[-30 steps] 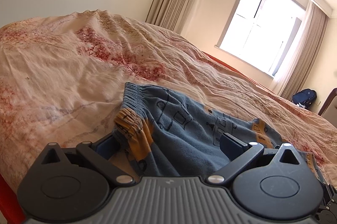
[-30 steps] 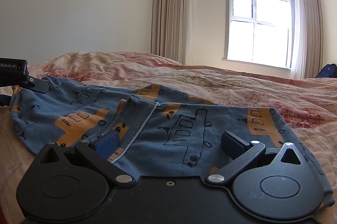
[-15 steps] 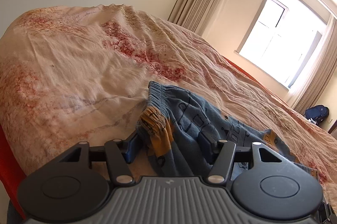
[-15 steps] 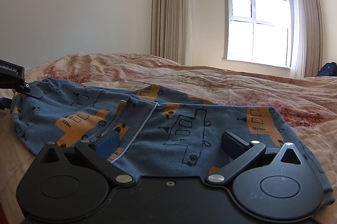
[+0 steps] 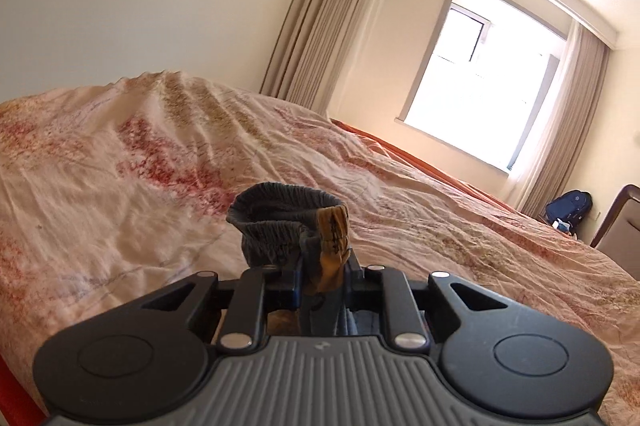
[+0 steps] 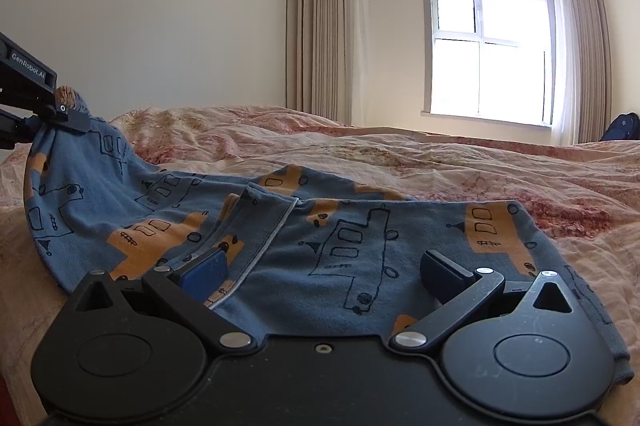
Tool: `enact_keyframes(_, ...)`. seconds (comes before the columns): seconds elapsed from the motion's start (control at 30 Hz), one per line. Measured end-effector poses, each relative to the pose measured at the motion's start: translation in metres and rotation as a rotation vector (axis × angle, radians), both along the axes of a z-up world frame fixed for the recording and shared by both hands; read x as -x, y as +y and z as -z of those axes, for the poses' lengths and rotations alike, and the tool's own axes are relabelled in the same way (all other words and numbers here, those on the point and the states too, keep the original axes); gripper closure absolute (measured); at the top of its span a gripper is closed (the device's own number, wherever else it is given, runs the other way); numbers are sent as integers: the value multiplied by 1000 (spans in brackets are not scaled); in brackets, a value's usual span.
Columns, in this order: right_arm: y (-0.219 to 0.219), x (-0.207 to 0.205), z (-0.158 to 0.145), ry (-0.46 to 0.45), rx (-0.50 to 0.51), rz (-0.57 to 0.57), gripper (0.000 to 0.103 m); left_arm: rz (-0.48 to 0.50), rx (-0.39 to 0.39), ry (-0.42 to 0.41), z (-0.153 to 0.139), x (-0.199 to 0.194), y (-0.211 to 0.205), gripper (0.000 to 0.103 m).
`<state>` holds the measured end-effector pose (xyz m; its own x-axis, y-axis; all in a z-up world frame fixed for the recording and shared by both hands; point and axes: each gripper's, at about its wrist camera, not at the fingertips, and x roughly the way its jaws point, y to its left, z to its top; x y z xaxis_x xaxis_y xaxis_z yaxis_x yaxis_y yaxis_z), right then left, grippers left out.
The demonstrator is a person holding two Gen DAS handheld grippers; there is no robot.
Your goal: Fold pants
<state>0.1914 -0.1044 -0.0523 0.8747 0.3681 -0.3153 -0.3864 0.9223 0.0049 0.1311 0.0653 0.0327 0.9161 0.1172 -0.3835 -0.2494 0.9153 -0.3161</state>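
Left tongs (image 5: 322, 272) closing on bunched pants (image 6: 340, 246) waistband, lifted off bed (image 5: 120, 185) at 9 o'clock; pinched part hidden. Right tongs (image 6: 322, 266) open, over flat legs.

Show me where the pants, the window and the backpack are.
pants (image 6: 352, 250): right wrist view, on the blue printed cloth.
window (image 6: 490, 53): right wrist view, on the glass.
backpack (image 5: 570, 205): left wrist view, on its dark front.
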Motion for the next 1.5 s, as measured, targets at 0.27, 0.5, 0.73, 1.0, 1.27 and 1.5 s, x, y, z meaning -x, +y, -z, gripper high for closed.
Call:
enact_keyframes(0.27,-31,23,-29,-108,5,99,0,232,-139,-83,-35,-12,-78,84)
enact_keyframes(0.5,-82,44,-31,-125,76,242,0,428,-218,-94,-39,-27,-156,84)
enact_keyframes(0.73,-128,61,-23,-89,118,380,0,580,-213,-5,-11,-44,-216,84)
enact_keyframes(1.0,-156,67,-11,-37,119,465,0,625,-152,136,26,-55,-221,77)
enact_keyframes(1.27,-157,63,-10,13,114,477,0,628,-60,111,22,-39,-196,19)
enact_keyframes(1.5,-151,62,-22,16,35,433,0,416,-82,84,21,-24,-152,1)
